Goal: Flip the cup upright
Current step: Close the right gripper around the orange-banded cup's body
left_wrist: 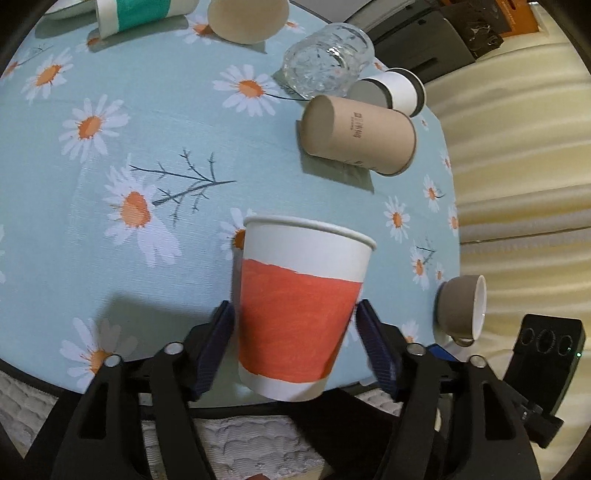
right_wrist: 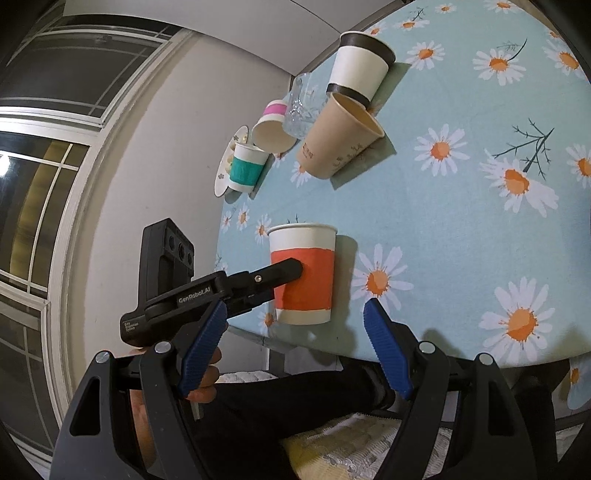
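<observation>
A white paper cup with an orange band stands upright near the table's front edge, mouth up. My left gripper has its blue pads on both sides of the cup, touching or nearly touching it. In the right wrist view the same cup shows with the left gripper's black finger against its side. My right gripper is open and empty, just below the cup off the table edge.
On the daisy tablecloth lie a brown paper cup on its side, a black-and-white cup, a glass, a teal-banded cup and a tan cup. A grey teacup sits at the right edge.
</observation>
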